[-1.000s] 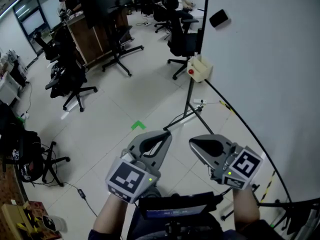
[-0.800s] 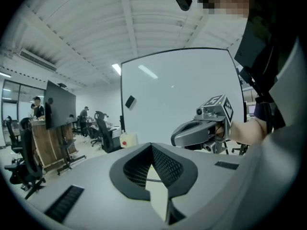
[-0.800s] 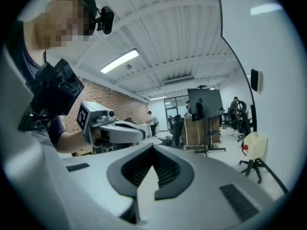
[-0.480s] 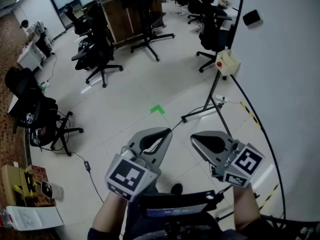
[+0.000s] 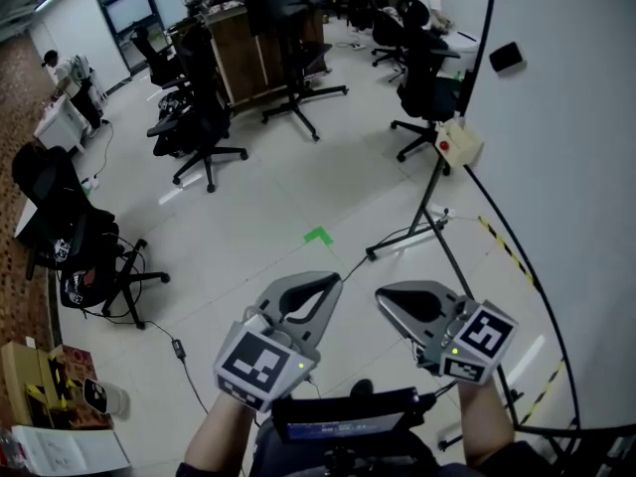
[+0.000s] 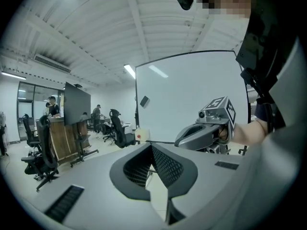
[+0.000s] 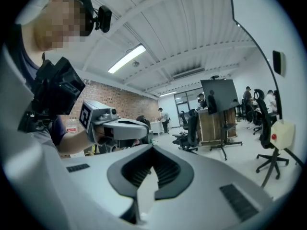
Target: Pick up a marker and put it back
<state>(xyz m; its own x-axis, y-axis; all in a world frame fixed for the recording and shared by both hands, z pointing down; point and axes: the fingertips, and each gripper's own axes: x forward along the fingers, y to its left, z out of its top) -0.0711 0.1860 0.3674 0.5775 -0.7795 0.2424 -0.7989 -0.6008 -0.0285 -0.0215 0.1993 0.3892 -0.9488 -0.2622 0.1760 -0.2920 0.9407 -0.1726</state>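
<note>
No marker shows in any view. My left gripper [image 5: 328, 284] and right gripper [image 5: 384, 296] are held side by side at waist height over the floor, both shut with nothing between the jaws. In the left gripper view the closed jaws [image 6: 151, 145] point towards the whiteboard [image 6: 192, 99], with the right gripper [image 6: 206, 128] beside them. From the right gripper view its own jaws [image 7: 152, 147] meet at the tips, and the left gripper [image 7: 117, 126] sits to the left. The whiteboard [image 5: 586, 167] stands at the right, with a black eraser [image 5: 507, 56] stuck on it.
The whiteboard's stand legs [image 5: 412, 232] and a cable [image 5: 507, 256] cross the floor ahead. A cream box with a red button [image 5: 460, 142] hangs on the stand. Office chairs [image 5: 204, 127] and a wooden counter [image 5: 248, 58] stand further back; a green tape mark [image 5: 318, 236] is on the tiles.
The head view has swung, so more of the office at the left shows and the whiteboard has slid right. Both grippers stay side by side and shut.
</note>
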